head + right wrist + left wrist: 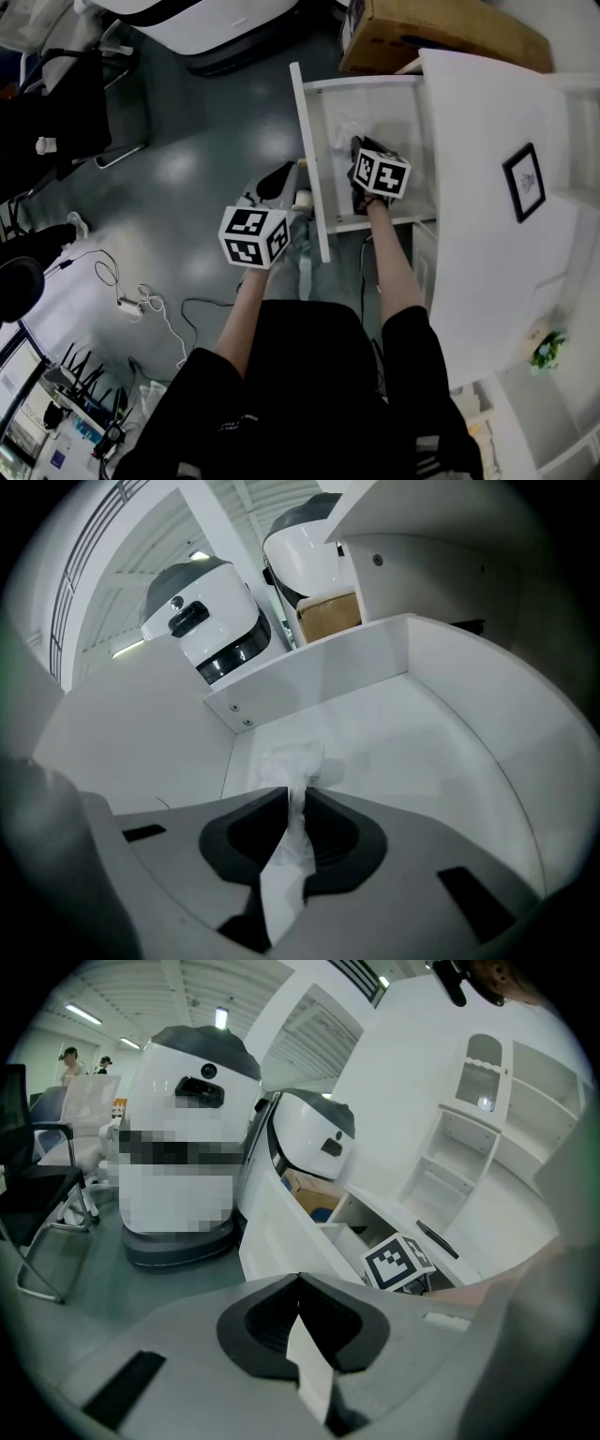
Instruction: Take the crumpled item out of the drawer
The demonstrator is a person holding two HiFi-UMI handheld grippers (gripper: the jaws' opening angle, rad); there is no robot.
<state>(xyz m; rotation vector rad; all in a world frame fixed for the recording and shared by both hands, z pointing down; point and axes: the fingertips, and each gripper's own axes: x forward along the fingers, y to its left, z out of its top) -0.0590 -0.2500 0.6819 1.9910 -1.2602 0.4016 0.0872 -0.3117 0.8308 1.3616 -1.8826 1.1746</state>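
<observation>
The person's black shirt (pixel 309 394) filled the head view at 6 o'clock, with both forearms reaching up from it. At 1 o'clock the right gripper (pixel 359 150) was sunk into the open white drawer (pixel 314 159). Its marker cube (pixel 380 173) covered the jaws. Only a scrap of the crumpled white item (pixel 343 134) showed, at the cube's 11 o'clock.

The right gripper view showed what the head view hid. The jaws were clenched on the crumpled white item (pixel 292 759), which bunched just past the tips by the drawer's corner (pixel 239 719).

The left gripper (pixel 277 183) hung outside the drawer, at its 9 o'clock. In its own view the jaw tips met. The other gripper's cube (pixel 398 1260) appeared at 2 o'clock, but the crumpled item did not.
</observation>
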